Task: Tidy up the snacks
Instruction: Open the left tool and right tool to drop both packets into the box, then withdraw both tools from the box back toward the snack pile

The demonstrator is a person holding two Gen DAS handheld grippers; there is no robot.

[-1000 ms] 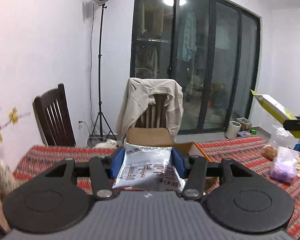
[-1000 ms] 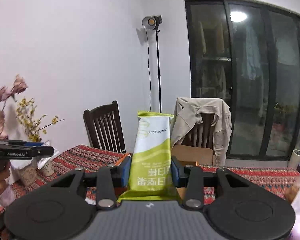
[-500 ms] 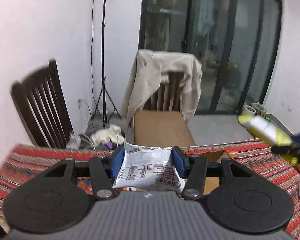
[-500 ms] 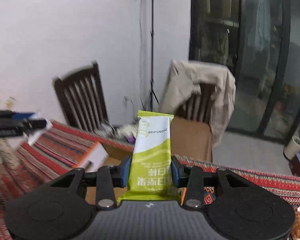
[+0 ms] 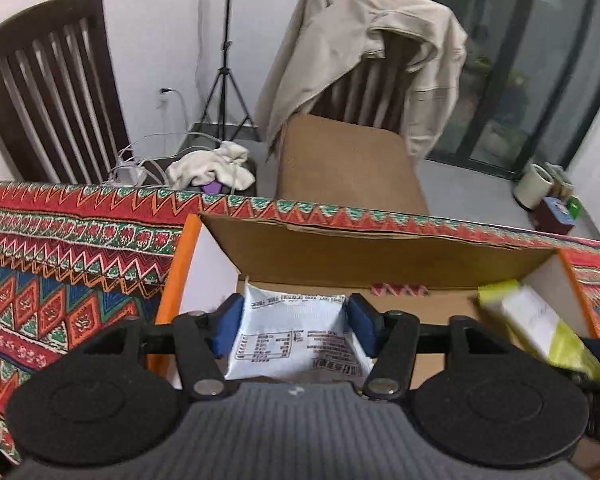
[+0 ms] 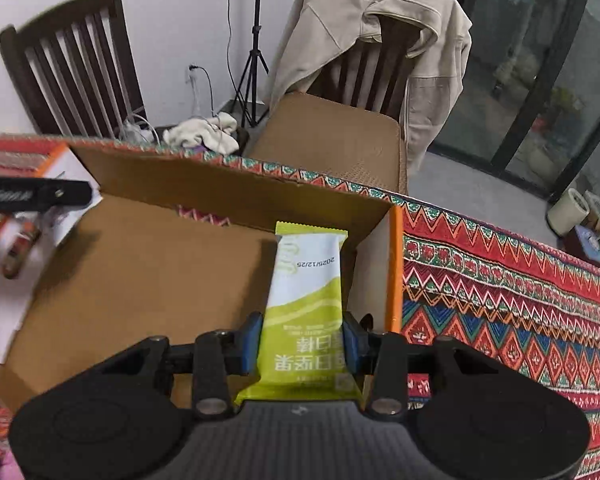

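My left gripper (image 5: 294, 330) is shut on a white snack packet (image 5: 292, 340) and holds it over the left part of an open cardboard box (image 5: 380, 256). My right gripper (image 6: 303, 346) is shut on a green and white snack bar (image 6: 306, 304) and holds it over the right part of the same box (image 6: 140, 272). The green bar also shows at the right in the left wrist view (image 5: 540, 328). The left gripper's side (image 6: 32, 196) shows at the left in the right wrist view.
The box lies on a red patterned tablecloth (image 6: 500, 280), with orange-edged flaps (image 5: 176, 272) spread out. Beyond the table stand a dark wooden chair (image 5: 48, 88) and a chair draped with a beige jacket (image 5: 364, 52). A light-stand tripod (image 5: 224, 92) stands by the wall.
Both grippers have tilted down and moved forward over the box, each still holding its snack. The view has dropped from the room to the box's inside.
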